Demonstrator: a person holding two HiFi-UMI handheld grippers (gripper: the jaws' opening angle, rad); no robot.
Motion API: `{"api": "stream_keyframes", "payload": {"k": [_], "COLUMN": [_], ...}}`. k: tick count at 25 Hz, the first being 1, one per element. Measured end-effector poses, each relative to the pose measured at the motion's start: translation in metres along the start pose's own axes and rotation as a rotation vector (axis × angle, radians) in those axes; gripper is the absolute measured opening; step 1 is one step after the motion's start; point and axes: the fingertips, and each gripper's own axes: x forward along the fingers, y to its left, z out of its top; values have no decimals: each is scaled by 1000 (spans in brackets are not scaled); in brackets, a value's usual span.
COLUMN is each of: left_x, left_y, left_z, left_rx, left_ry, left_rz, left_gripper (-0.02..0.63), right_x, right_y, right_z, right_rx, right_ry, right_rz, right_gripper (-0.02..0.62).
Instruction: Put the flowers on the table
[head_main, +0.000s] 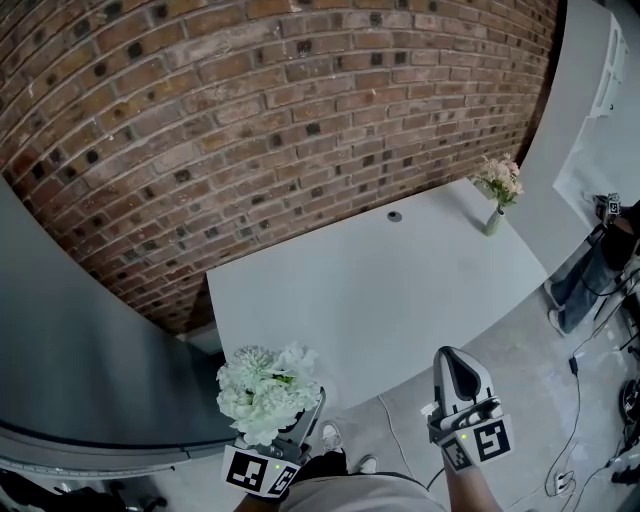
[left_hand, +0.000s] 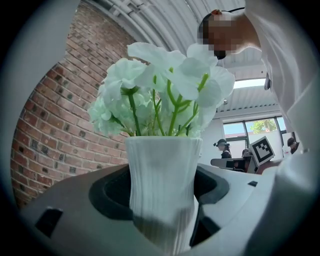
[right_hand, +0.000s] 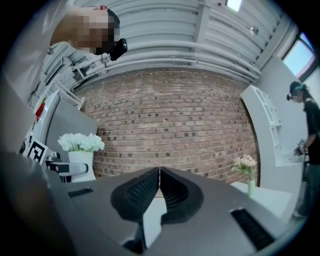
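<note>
White flowers (head_main: 265, 385) stand upright in a ribbed white vase (left_hand: 162, 190). The left tongs (head_main: 290, 430) are clamped on the vase, pads against its sides. The bunch is held off the near-left edge of the pale surface (head_main: 370, 290), not on it.

Right tongs (right_hand: 159, 175): tips together, nothing between, just short of the near edge.

Far right corner of the surface: a pink bouquet (head_main: 497, 195) in a slim vase. Brick wall (head_main: 250, 120) behind.

A ribbed white vase (left_hand: 162, 185) of pale flowers (left_hand: 160, 90) sits clamped between the left gripper's (left_hand: 161, 192) jaws — brick wall (left_hand: 55, 130) behind.
</note>
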Motion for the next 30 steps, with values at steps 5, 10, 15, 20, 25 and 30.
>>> {"api": "stream_keyframes", "payload": {"k": [5, 10, 15, 20, 25, 30], "left_x": [18, 29, 40, 51, 62, 66], "left_y": [18, 22, 21, 21, 26, 23], "left_z": [-6, -16, -35, -57, -77, -88], "left_rx": [11, 23, 36, 43, 50, 62], "left_ry": [-5, 3, 22, 37, 42, 42], "left_rz": [-25, -15, -9, -10, -4, -5], "left_gripper": [339, 339, 339, 339, 339, 339], "right_x": [22, 33, 42, 50, 53, 43], "right_y": [2, -3, -12, -17, -14, -26], "right_z": [-4, -9, -18, -29, -37, -55], "right_rx": [-18, -5, -20, -17, 0, -33], "right_ry": [1, 3, 27, 39, 18, 56], "right_rz": [-11, 5, 23, 30, 64, 33], "right_gripper": [18, 18, 18, 18, 18, 18]}}
